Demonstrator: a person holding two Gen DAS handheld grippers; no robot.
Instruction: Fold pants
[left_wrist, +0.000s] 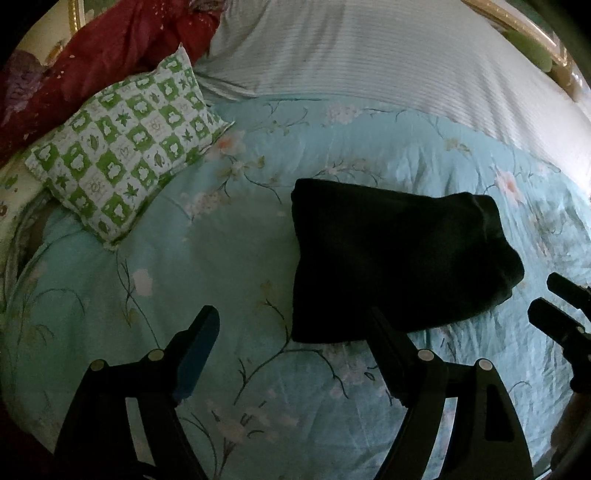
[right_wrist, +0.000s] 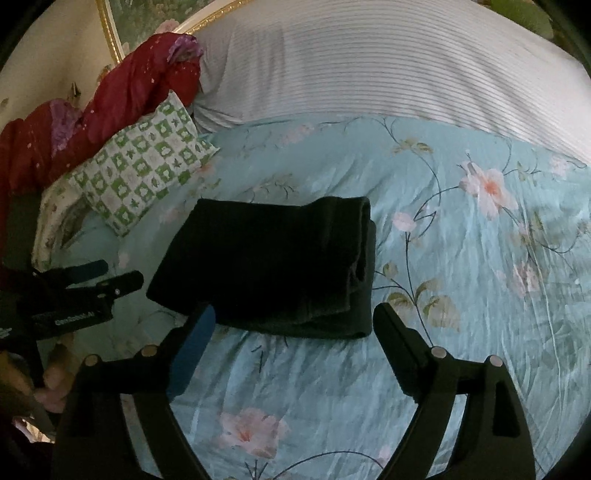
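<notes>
Fingers (left_wrist: 201, 339) of the left gripper (left_wrist: 291, 325): two black angular prongs, one with a blue inner pad, spread wide apart, holding nothing, poised above the bed at the near left edge of the pants. Fingers (right_wrist: 397, 332) of the right gripper (right_wrist: 293, 321): same build, likewise spread wide and empty, flanking the near edge of the pants in the right wrist view. Pants (left_wrist: 391, 254): black, soft matte knit fabric, folded into a compact, roughly rectangular bundle with several stacked layers showing along its right edge; lying flat near the middle of the bed, apart from the pillow. Bedspread (left_wrist: 229, 266): pale turquoise, slightly glossy and wrinkled, printed with thin dark stems and pink-white blossoms. Small pillow (left_wrist: 122, 147): square, green-and-white checked print with leaf motifs, lying tilted to the left of the pants. Red quilt (left_wrist: 110, 44): crumpled, dark red with purple patches, bunched behind the pillow. Striped bedding (left_wrist: 388, 55): white with fine horizontal ribs, bulky, lying across the far side. Gilt frame (right_wrist: 110, 33): curved gold moulding behind the bed.
</notes>
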